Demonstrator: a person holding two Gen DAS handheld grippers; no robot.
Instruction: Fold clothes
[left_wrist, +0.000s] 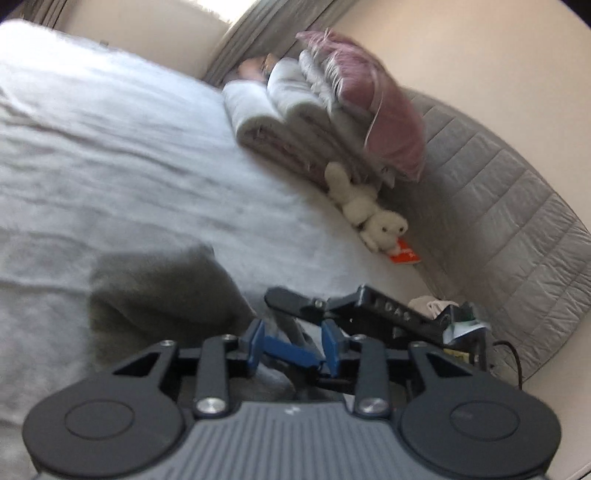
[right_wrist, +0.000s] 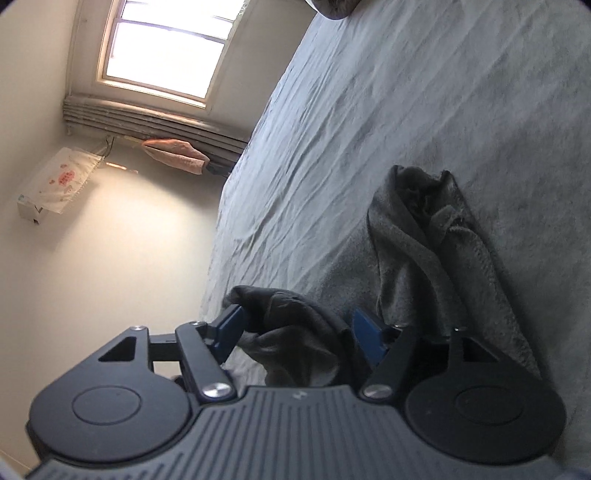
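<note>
1. Nearest the right wrist camera, the right gripper (right_wrist: 295, 332) stands with its blue fingers (right_wrist: 231, 326) spread wide, a bunched end of the grey garment (right_wrist: 417, 240) lying between them; no firm pinch on the cloth can be seen.
2. Just beyond that gripper, the same garment runs away in crumpled folds over the pale bed sheet (right_wrist: 369, 129), its frayed edge turned up.
3. Only this view shows the side of the bed away from the garment: a bright window (right_wrist: 166, 48), a ribbed radiator (right_wrist: 155, 122) beneath it with a pink towel (right_wrist: 173, 153) draped on it, and a white box (right_wrist: 55, 184) on the wall.
4. From the left wrist camera, the left gripper (left_wrist: 293, 345) has its blue fingers (left_wrist: 255, 347) set narrowly apart; the frame is blurred, and whether they pinch cloth cannot be told.
5. The grey garment (left_wrist: 159, 291) lies on the bed sheet (left_wrist: 110, 147) just beyond and to the left of that gripper.
6. Only this view shows the other gripper's black body (left_wrist: 369, 310) just past the left fingers.
7. Farther from the garment lies a white plush toy (left_wrist: 365, 210) with an orange tag (left_wrist: 404, 254), against a grey quilted headboard (left_wrist: 498, 221).
8. Farthest, folded bedding (left_wrist: 273, 107) and a pink cushion (left_wrist: 373, 99) are stacked by a curtain (left_wrist: 258, 33).
</note>
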